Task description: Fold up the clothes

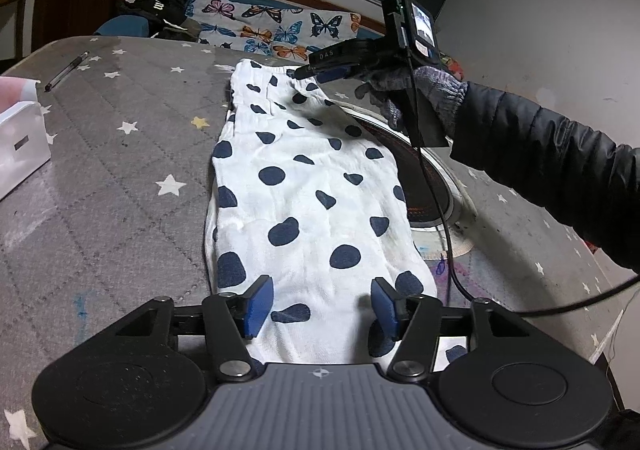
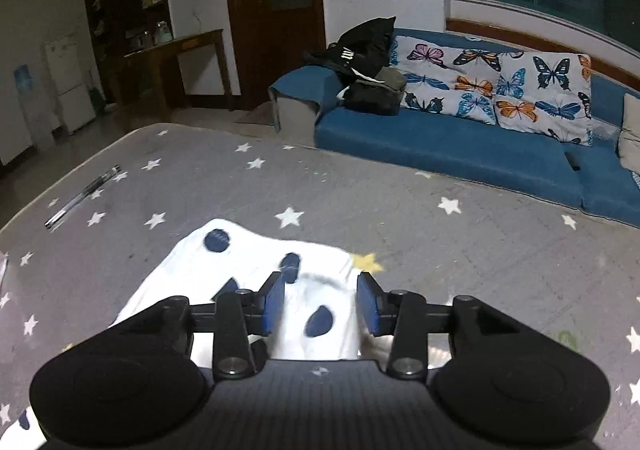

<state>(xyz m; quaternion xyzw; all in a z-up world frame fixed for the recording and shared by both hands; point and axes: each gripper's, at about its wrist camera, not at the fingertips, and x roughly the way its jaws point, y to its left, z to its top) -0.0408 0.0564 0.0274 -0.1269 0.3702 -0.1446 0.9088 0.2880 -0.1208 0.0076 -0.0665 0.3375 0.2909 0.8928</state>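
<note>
A white garment with dark blue polka dots (image 1: 304,185) lies stretched out flat on the grey star-patterned table (image 1: 120,153). My left gripper (image 1: 322,304) is open, its blue pads on either side of the garment's near end. My right gripper (image 2: 320,300) is open over the garment's far end (image 2: 256,254), the cloth lying between its pads. In the left wrist view the right gripper (image 1: 320,71) sits at the far edge of the garment, held by a gloved hand.
A pen (image 1: 66,70) lies at the table's far left, also in the right wrist view (image 2: 82,197). A white box (image 1: 20,141) stands at the left edge. A round black and white object (image 1: 424,177) lies right of the garment. A blue sofa (image 2: 440,137) with butterfly cushions stands behind.
</note>
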